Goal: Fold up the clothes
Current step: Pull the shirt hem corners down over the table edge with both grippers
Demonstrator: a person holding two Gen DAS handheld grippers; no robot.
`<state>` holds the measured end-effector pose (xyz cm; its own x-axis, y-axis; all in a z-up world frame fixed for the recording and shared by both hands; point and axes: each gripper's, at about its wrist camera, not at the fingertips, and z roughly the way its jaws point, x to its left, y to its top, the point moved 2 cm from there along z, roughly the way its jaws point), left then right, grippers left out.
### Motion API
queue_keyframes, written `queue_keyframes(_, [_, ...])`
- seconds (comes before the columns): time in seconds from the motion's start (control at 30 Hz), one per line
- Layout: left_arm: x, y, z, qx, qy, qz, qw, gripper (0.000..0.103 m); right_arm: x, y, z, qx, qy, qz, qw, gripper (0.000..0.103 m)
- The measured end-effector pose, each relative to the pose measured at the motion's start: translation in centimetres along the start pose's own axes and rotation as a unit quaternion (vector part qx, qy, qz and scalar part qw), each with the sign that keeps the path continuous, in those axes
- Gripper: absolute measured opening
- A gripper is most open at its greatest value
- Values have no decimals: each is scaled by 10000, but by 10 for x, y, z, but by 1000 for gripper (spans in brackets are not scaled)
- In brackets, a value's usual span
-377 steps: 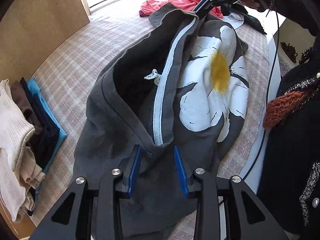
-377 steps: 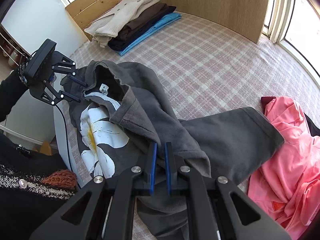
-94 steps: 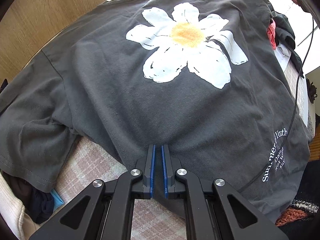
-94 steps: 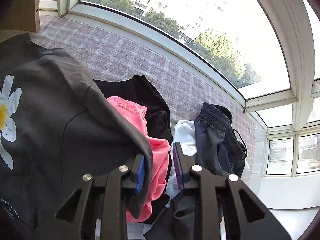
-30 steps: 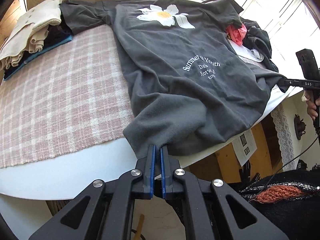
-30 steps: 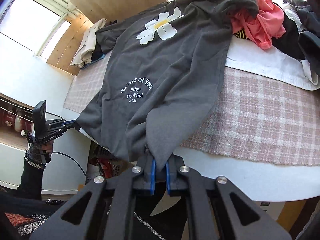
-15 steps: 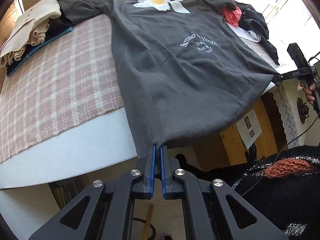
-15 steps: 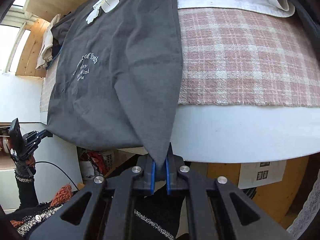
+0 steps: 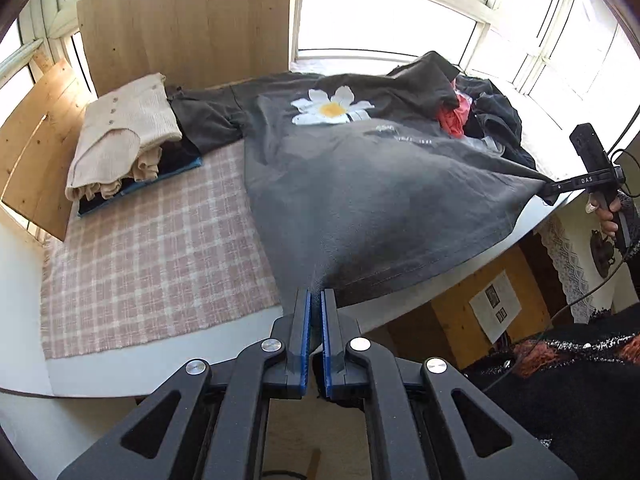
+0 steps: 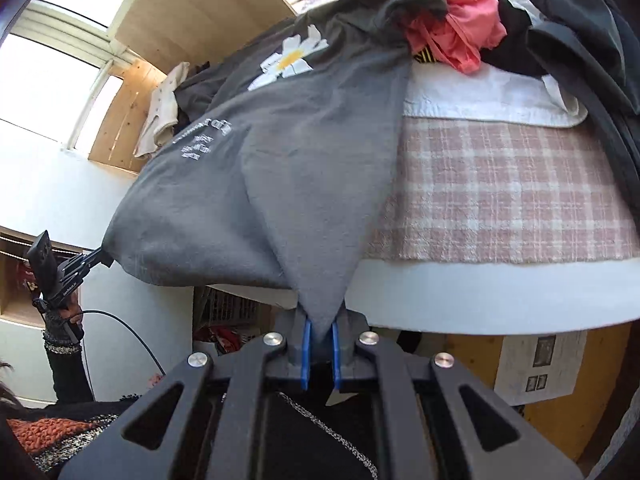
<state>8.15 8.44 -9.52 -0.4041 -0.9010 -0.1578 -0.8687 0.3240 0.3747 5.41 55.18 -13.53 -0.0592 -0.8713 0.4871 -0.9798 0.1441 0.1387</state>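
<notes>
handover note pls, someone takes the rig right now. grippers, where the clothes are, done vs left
Left gripper: shut on one bottom hem corner of the grey daisy T-shirt.
Right gripper: shut on the other hem corner.
The shirt lies print side up along the plaid cover, its hem end pulled out past the bed's edge, one sleeve draped on the unfolded pile with the pink garment.
Done: a folded stack sits by the wooden board.
Left: no fold made in this shirt yet. Probably bring the hem up toward the collar, then work through the pile.
</notes>
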Motion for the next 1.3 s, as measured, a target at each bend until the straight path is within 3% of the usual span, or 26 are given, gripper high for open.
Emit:
queue_keyframes(0.07, [0,-22,46,561,-271,-217,9978,5,-27,-17,33,447,-312,284,9981,8])
queue_keyframes(0.17, [5,-42,84,1006,-332,-391,9936,6,-43,-20,55,702,-708,463,9939,11])
queue_keyframes(0.37, [20,-46,71,883,-281,-500,9944,7,-34,-12,49,721,-1019,104,9921,12])
queue_keyframes(0.5, [27,-54,74,900,-240,-562,9941,8,-41,-16,42,835,-1057,181,9907,25])
queue_keyframes(0.63, [27,-65,92,1139,-302,-607,9912,10,-48,-19,34,635,-949,321,9929,25])
queue_keyframes(0.77, [33,-68,109,1204,-302,-796,9891,19,-51,-27,34,563,-847,419,9939,26])
queue_keyframes(1.13, [47,-71,133,1352,-63,-930,9864,19,-46,-39,37,520,-766,391,9949,26])
queue_keyframes(1.3, [54,-67,136,1275,-174,-1050,9861,22,-48,-41,39,508,-732,380,9953,27])
